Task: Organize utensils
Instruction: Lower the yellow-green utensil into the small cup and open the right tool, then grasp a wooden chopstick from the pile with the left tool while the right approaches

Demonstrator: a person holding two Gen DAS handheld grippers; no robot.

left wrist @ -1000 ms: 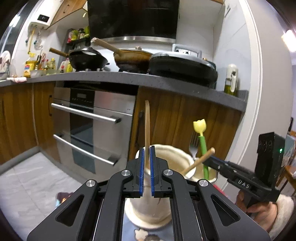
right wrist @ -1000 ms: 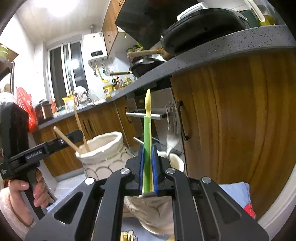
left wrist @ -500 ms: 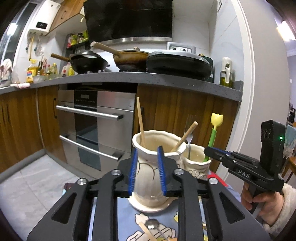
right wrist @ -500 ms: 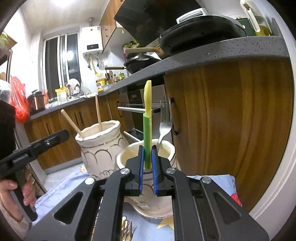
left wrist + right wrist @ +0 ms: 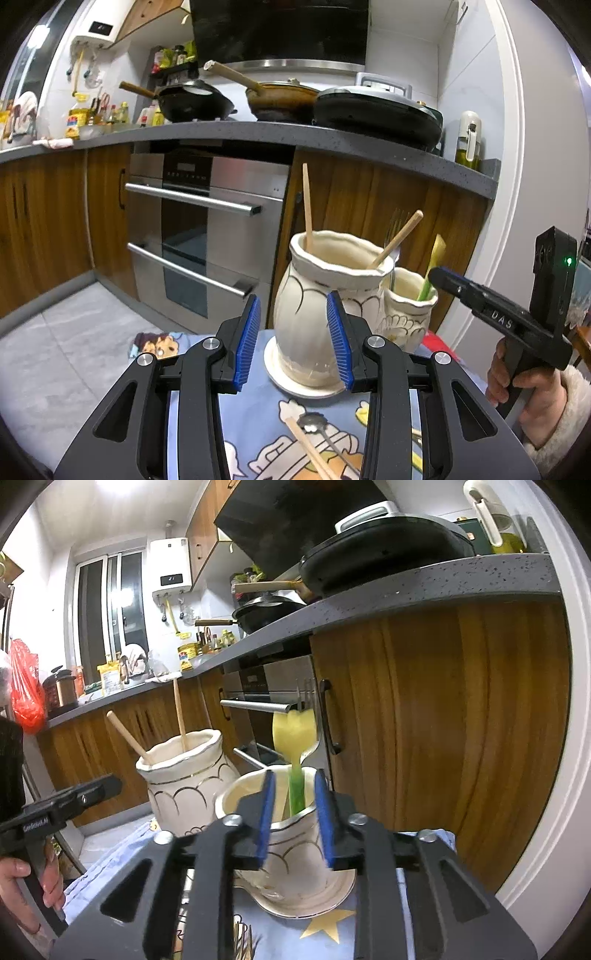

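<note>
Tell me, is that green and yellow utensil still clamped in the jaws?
No, the green and yellow utensil stands free in the smaller jar, jaws open around it.

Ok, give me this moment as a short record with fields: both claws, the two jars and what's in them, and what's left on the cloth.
left claw: open, empty, facing the tall jar
right claw: open, empty, behind the small jar
tall jar: two wooden chopsticks
small jar: tulip-handled utensil and metal fork
cloth: chopstick and metal spoon lying loose
</note>
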